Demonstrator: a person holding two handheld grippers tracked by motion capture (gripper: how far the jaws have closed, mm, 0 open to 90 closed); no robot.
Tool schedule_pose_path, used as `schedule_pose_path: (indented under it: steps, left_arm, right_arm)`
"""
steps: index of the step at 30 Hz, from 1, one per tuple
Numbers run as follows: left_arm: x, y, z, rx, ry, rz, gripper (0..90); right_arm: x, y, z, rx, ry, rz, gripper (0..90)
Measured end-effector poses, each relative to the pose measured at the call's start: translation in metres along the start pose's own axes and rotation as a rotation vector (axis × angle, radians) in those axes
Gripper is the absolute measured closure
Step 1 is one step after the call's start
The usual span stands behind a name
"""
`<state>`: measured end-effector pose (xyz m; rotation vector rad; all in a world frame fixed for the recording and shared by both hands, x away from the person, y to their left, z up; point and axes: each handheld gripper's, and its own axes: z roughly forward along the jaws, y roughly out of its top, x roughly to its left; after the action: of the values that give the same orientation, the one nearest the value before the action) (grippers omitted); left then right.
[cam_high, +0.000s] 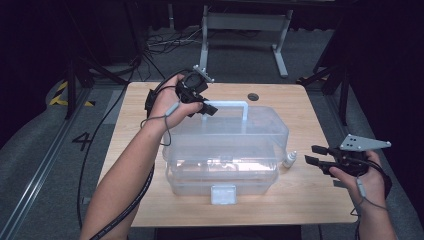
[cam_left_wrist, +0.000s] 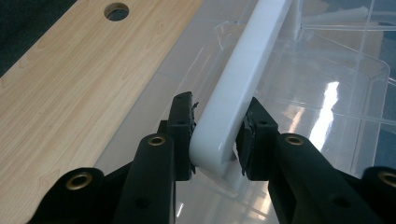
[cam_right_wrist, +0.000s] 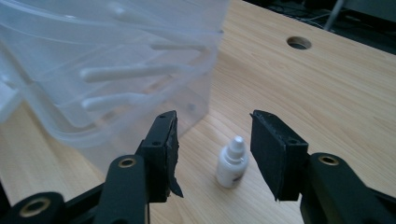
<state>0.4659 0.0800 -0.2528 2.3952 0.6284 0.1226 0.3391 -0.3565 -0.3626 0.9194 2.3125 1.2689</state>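
the clear, see-through plastic storage box (cam_high: 225, 150) carries a white bar handle (cam_left_wrist: 238, 93) and a pale white front latch (cam_high: 223, 194). the small white dropper bottle (cam_right_wrist: 232, 162) stands on the light wood-grain table (cam_high: 310, 200). both black two-jaw grippers, left (cam_left_wrist: 217, 135) and right (cam_right_wrist: 214, 149), have brass-coloured rivets.

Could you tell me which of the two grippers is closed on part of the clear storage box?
The left gripper: its pads clamp the box's white handle. The right gripper is open, framing a small white dropper bottle on the table.

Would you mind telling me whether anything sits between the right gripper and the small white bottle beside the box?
Nothing visible does. The small white bottle stands upright on bare table, ahead of the right gripper, whose fingers are apart. The clear box stands off to one side.
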Motion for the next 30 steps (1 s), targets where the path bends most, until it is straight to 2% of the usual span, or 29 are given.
schedule_pose_path:
  steps: [5,10,13,22,30]
  left_arm:
    - [0.002,0.001,0.000,0.000,0.002,-0.006,69.8]
    - [0.004,0.002,0.000,0.002,-0.001,-0.011,69.7]
    - [0.005,0.003,0.000,0.006,-0.006,-0.013,69.8]
    - [0.008,0.006,0.001,0.012,-0.009,-0.020,69.6]
    - [0.010,0.007,0.001,0.014,-0.015,-0.027,69.6]
  right_arm:
    - [0.014,0.009,0.004,0.003,0.055,-0.034,57.5]
    - [0.027,0.014,0.010,0.021,0.116,-0.032,65.6]
    - [0.034,0.017,0.015,0.034,0.140,-0.053,69.3]
    - [0.048,0.021,0.027,0.025,0.177,-0.087,78.5]
    - [0.051,0.022,0.037,0.000,0.197,-0.090,82.7]
